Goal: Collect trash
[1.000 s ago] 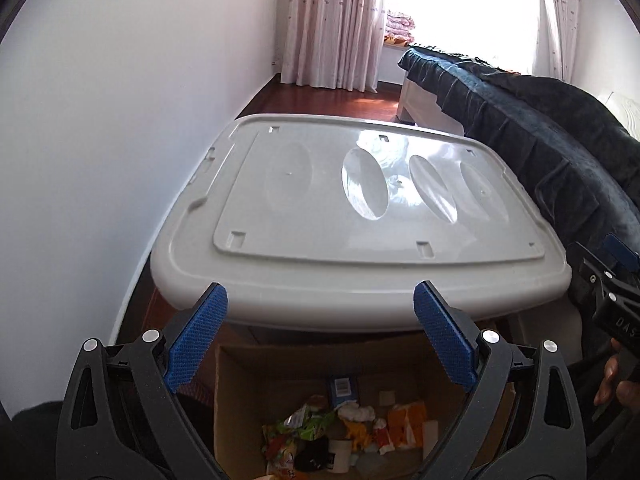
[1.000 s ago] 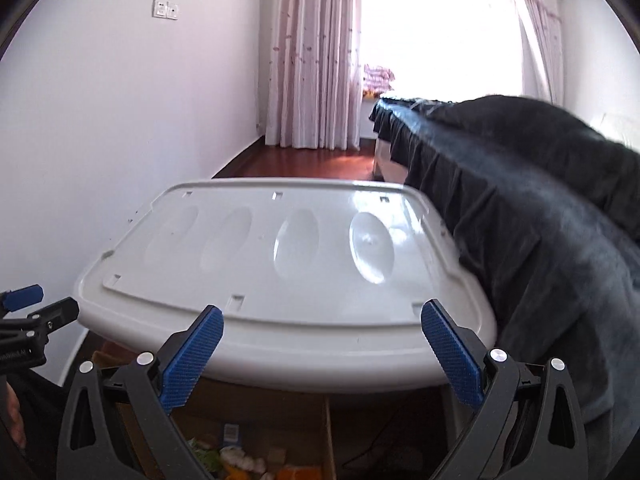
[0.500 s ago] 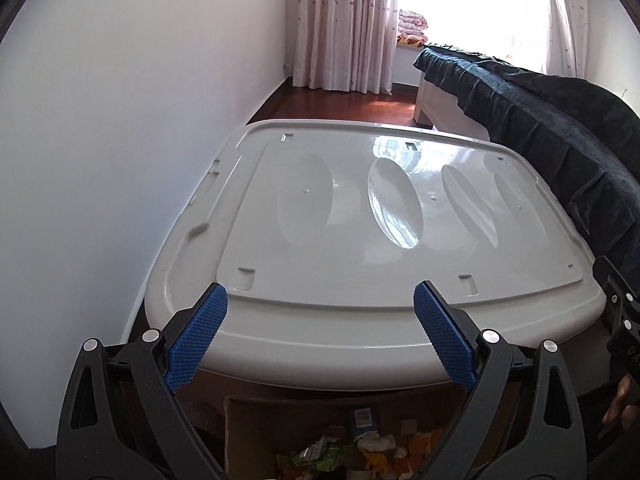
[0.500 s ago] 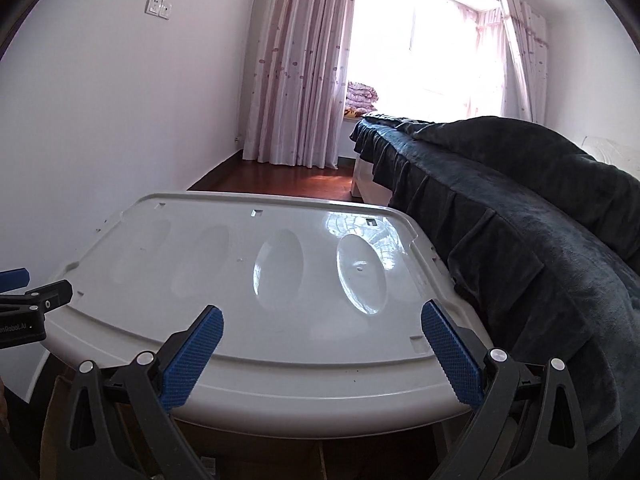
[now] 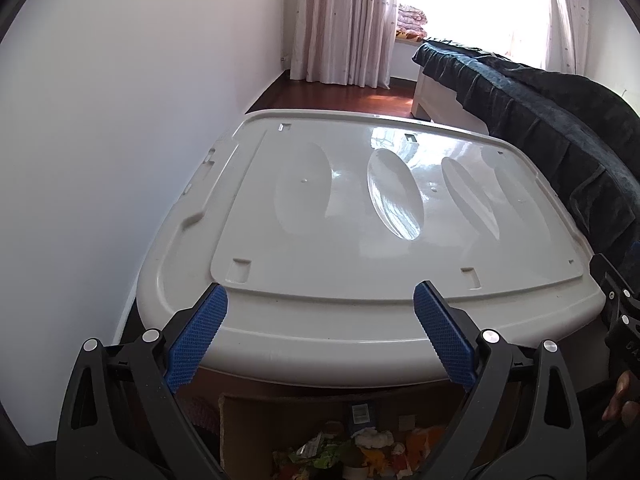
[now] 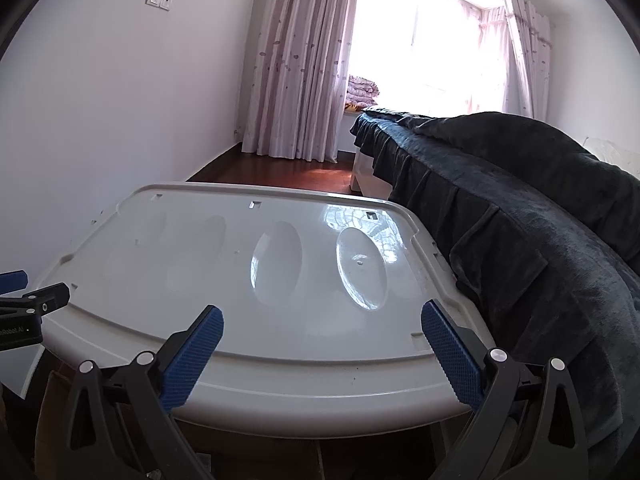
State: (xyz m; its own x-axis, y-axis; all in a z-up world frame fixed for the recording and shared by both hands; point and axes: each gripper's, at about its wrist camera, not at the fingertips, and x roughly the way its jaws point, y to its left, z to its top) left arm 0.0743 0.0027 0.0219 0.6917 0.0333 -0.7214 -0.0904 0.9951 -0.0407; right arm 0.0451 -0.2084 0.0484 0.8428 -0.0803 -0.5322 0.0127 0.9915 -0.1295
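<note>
In the left wrist view, the left gripper (image 5: 318,334) hangs with its blue fingers (image 5: 196,338) wide apart and nothing between them. Ahead lies one pale plastic surface (image 5: 280,280), a moulded lid-like top with four oval dents, bare of any litter. Below its near edge sits one open cardboard box (image 5: 256,416), and the trash (image 5: 352,452) lies in the bottom of it: a loose heap of crumpled wrappers, green, orange and white, too jumbled to count. Such pieces look light, soft and crackly; they would likely crush, not break, and a pinch on a raised fold or corner should hold better than a flat slick face. At the right edge the right gripper (image 5: 618,308) shows in part, with a hand (image 5: 622,396) behind it.

In the right wrist view, the right gripper (image 6: 322,350) also has its fingers (image 6: 450,354) spread open and empty, above the same pale top. One dark blanket (image 6: 540,248) covers the bed to the right. The left gripper (image 6: 28,312) pokes in at the left. Only a sliver of the box shows here, and no trash.
</note>
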